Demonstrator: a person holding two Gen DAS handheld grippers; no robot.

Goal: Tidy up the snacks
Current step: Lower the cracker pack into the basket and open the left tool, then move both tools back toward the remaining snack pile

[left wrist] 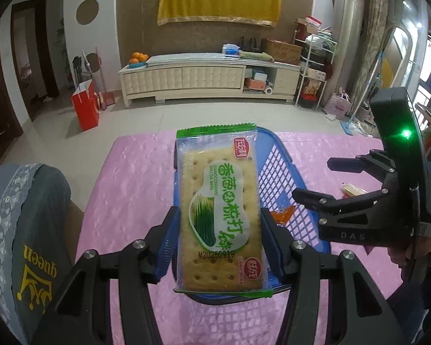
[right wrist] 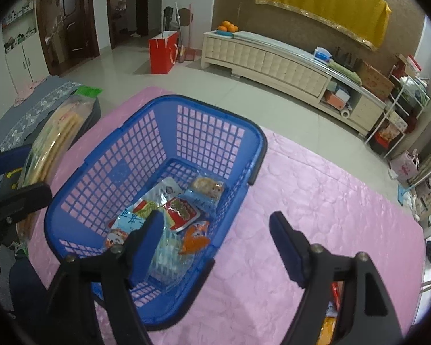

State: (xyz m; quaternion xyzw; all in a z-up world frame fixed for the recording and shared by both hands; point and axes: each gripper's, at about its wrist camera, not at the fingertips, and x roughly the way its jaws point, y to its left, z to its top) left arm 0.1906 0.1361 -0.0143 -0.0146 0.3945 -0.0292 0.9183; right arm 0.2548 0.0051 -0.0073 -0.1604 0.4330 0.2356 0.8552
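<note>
Above the blue basket (left wrist: pixel 284 169), the left gripper (left wrist: pixel 219 238) clamps a clear, green-edged cracker packet (left wrist: pixel 218 210) printed with chives; beside it the right gripper (right wrist: pixel 215 244) gapes wide, empty, over the basket's near corner.

Ahead of the left gripper (left wrist: pixel 218 238), the cracker packet (left wrist: pixel 219 210) it clamps hides most of the blue basket (left wrist: pixel 284 169). Below the right gripper (right wrist: pixel 215 244), a red and orange packet (right wrist: pixel 332 310) shows only in slivers, cut off by the picture's lower edge. Print on the basket's snacks (right wrist: pixel 181 210) is too small to read.
</note>
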